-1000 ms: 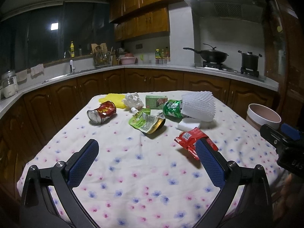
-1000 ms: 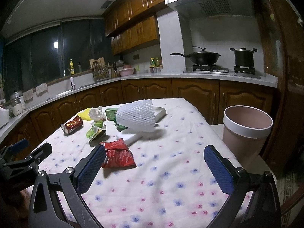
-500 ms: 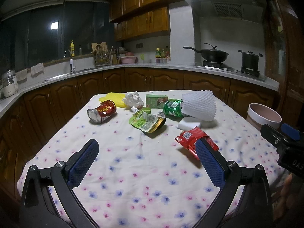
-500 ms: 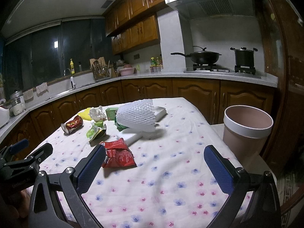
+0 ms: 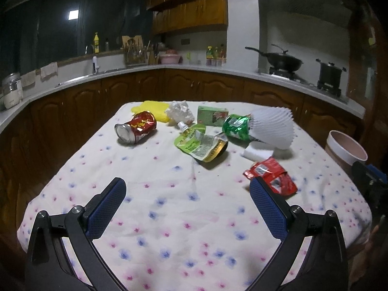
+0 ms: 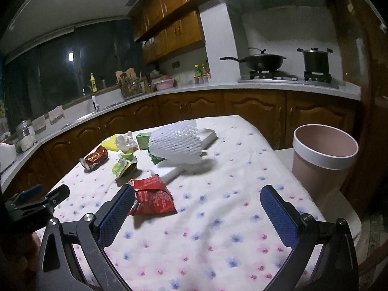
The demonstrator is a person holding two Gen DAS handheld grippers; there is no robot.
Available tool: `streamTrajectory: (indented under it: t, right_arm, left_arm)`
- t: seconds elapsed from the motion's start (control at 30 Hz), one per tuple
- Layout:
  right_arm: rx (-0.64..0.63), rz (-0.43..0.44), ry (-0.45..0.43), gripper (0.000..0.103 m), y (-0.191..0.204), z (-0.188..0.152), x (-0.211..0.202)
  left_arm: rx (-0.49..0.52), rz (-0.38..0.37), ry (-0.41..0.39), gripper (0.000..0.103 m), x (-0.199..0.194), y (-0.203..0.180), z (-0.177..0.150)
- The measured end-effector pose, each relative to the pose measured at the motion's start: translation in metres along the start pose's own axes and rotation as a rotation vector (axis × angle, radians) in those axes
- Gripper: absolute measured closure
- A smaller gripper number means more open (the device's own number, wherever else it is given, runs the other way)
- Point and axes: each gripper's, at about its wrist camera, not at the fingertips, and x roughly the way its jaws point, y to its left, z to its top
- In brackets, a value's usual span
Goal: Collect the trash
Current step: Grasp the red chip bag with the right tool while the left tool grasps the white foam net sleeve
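- Trash: loose items scattered over the far half of a table point(image 5: 169, 218) covered in a flower-print cloth; none is held.
- Left gripper point(image 5: 188, 189): jaws spread wide, empty, hovering above the near end of the table.
- Right gripper point(image 6: 197, 195): jaws spread wide, empty, above the near right part of the table; its left pad sits just beside the red wrapper.
- Red wrapper point(image 6: 152, 197): crumpled, flat on the cloth, nearest item to both grippers.
- White foam block point(image 5: 257, 154): just behind the red wrapper.
- Green-yellow pouch point(image 5: 201, 145): mid-table, with a spout cap.
- White foam net sleeve point(image 6: 175, 145): lies over a green foil wrapper point(image 5: 236, 127).
- Red can point(image 5: 135, 131): on its side, dented, far left.
- Green carton point(image 5: 212, 114), crumpled white paper point(image 5: 180, 111), yellow item point(image 5: 152, 109): far edge.
- Pink bin point(image 6: 323, 160): white rim, upright on a low surface just beside the table's right edge.
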Motion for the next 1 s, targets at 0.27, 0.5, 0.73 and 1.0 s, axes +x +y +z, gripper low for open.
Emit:
streamTrajectory:
  t: [0.27,0.5,0.73,1.0]
  right_arm:
    - [0.042,0.143,0.103,0.003,0.005,0.009,0.030]
    - [0.061,0.241,0.239,0.020,0.017,0.017,0.075]
    - [0.054,0.285,0.372,0.028,0.027,0.013,0.117]
    - [0.116,0.343,0.446,0.103,0.017,0.005,0.141]
  left_arm:
    - [-0.012,-0.027,0.105,0.000,0.045,0.014,0.021]
    - [0.000,-0.080,0.119,0.000,0.071,0.014,0.049]
    - [0.005,-0.096,0.152,0.000,0.089,0.012,0.061]
    - [0.031,-0.124,0.178,0.000,0.108,-0.004,0.072]
